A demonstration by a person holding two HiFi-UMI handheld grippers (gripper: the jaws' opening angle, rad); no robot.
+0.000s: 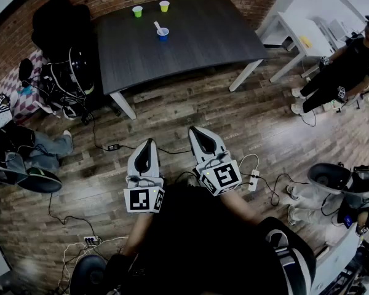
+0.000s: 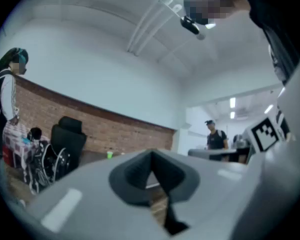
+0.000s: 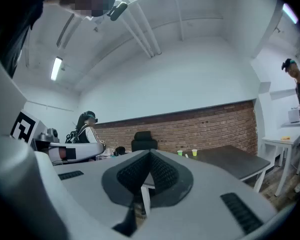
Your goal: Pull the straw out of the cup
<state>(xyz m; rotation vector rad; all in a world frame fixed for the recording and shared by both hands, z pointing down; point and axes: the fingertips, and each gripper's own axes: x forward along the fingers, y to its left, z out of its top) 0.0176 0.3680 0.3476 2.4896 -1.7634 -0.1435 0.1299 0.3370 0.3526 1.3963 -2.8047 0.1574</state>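
Task not yet under way. Standing on the wooden floor [image 1: 172, 112], well apart from the dark surface [image 1: 197, 48] lying at 12 o'clock. Holding the left gripper [image 1: 149, 143] and right gripper [image 1: 195, 133] side by side at 6 o'clock, each with jaws closed together on nothing, pointing toward the surface. Keeping in sight the white straw [image 1: 157, 26] leaning in the blue cup [image 1: 163, 34], with a green cup [image 1: 137, 11] at its 10 o'clock and a yellow cup [image 1: 165, 5] at its 12 o'clock. Remaining, by judgement: approaching, opening a gripper, steadying the blue cup, pinching the straw, drawing it clear.
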